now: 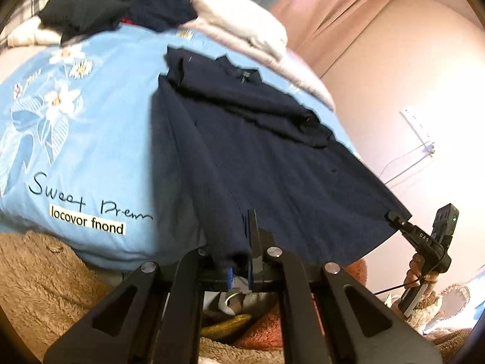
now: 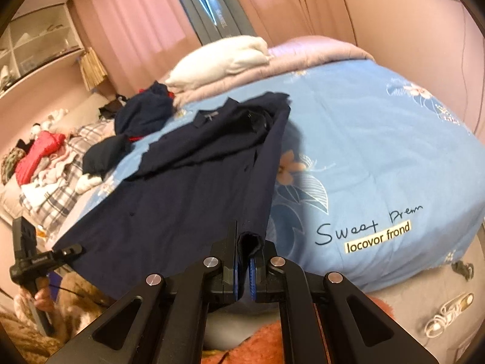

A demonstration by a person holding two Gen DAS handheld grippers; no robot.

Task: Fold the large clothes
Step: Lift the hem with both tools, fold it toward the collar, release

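A large navy collared garment (image 1: 257,151) lies spread on the light blue bed cover (image 1: 100,139), collar at the far end, sleeves folded over the chest. My left gripper (image 1: 242,242) is shut on its near hem corner. My right gripper (image 2: 245,242) is shut on the other near hem corner of the garment (image 2: 182,188). Each gripper shows in the other's view, clamped on the hem: the right one at the right of the left wrist view (image 1: 394,217), the left one at the left of the right wrist view (image 2: 72,250). The hem is stretched between them, lifted off the bed edge.
A heap of dark clothes (image 1: 121,9) and a white pillow (image 1: 239,15) lie at the bed's far end. More clothes (image 2: 45,154) are piled on a plaid cover at the left. A pink wall (image 1: 394,75) stands to one side. A white cable (image 2: 448,312) lies on the floor.
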